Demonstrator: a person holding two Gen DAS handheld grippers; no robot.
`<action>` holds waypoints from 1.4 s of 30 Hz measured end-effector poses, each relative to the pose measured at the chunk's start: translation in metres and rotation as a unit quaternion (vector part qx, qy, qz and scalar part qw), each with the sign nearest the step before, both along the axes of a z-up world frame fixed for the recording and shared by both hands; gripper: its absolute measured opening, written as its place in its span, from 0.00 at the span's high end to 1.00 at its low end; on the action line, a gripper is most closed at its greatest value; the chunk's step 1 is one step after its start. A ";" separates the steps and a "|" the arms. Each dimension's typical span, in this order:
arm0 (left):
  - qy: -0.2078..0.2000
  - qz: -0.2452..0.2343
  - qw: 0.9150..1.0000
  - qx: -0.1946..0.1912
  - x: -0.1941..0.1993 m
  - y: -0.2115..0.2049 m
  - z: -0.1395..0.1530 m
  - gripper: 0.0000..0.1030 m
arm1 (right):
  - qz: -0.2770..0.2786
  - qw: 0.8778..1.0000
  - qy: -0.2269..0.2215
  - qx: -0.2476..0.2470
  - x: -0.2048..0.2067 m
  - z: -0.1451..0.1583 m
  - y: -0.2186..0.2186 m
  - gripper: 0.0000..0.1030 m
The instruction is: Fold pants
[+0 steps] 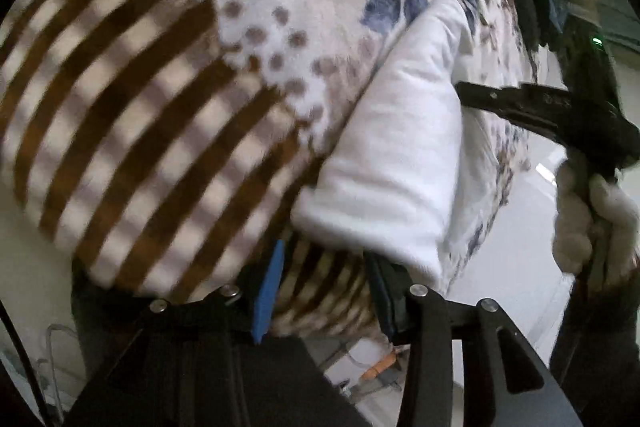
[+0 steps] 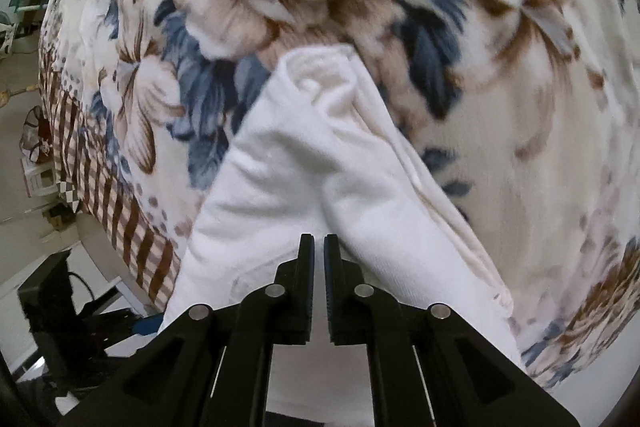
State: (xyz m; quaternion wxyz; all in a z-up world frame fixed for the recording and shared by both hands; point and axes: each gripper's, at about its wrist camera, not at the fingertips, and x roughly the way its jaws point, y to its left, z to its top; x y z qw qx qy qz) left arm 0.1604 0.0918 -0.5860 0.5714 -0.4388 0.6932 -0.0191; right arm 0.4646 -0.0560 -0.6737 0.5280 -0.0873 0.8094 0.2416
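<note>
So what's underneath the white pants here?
The white pants lie on a floral and striped blanket, visible all around them. Whatever the blanket covers under the pants is hidden.

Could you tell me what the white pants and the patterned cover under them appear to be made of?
The white pants look like a soft knit or fleece, perhaps cotton: matte, slightly fuzzy, folding in thick rounded creases. The patterned cover looks like plush fleece, probably synthetic: its printed flowers and brown stripes have a brushed, furry nap and soft edges. Motion blur leaves the exact fibres uncertain.
</note>
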 end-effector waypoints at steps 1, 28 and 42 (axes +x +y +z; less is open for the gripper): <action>0.004 0.013 1.000 -0.003 -0.009 0.005 0.006 0.47 | 0.001 1.000 -0.001 0.001 -0.001 0.000 -0.001 0.94; -0.134 -0.091 0.975 0.149 0.098 0.024 0.041 0.17 | -0.097 0.984 -0.001 0.149 0.039 0.027 -0.014 0.53; -0.109 -0.066 0.987 0.101 0.149 0.059 -0.019 0.17 | -0.407 0.870 0.226 0.164 0.063 -0.065 -0.048 1.00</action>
